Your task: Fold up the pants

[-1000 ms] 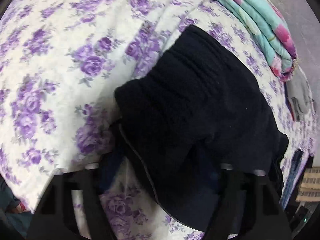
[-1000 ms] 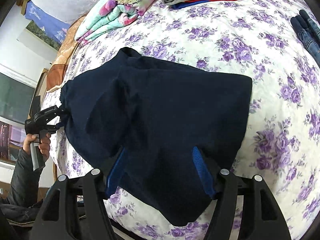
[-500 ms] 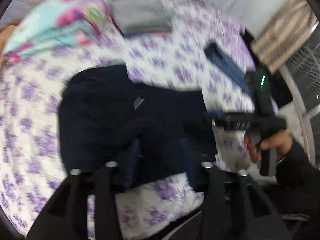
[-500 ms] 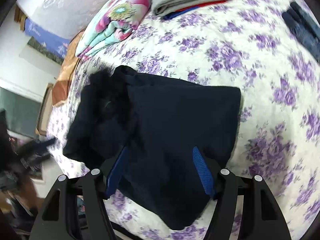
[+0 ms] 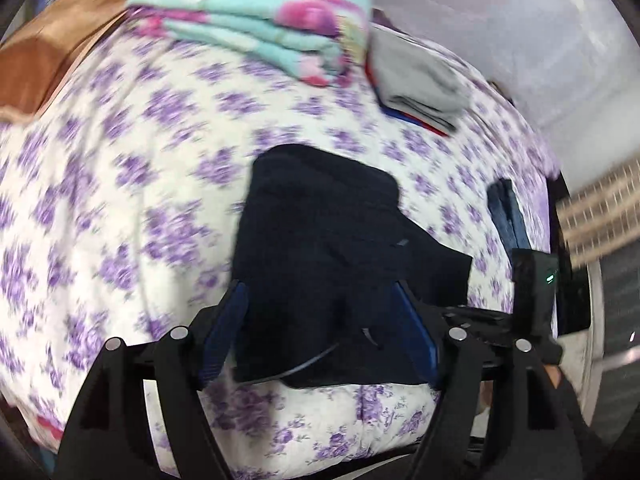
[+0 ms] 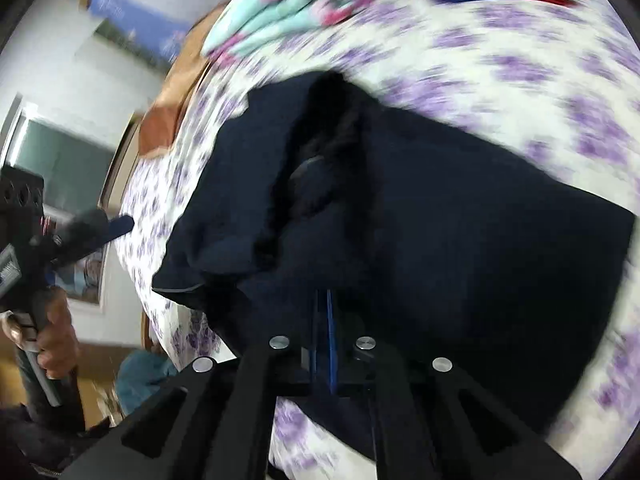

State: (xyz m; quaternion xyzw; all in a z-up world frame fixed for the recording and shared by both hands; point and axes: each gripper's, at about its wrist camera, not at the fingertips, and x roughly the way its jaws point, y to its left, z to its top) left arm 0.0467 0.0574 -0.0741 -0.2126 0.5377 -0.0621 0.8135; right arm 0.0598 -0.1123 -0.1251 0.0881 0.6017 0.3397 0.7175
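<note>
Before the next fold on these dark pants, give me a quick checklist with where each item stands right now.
1. Right claw shut on the near edge of the dark navy fabric pants: ok; jaws have just closed.
2. Left claw free of the pants: ok; jaws have just opened, pads apart.
3. Pants lying flat: not ok; bunched at the left.
4. Purple-flowered white bedsheet bare left of the pants: ok.
5. Folded turquoise floral blanket apart from the pants: ok.
</note>
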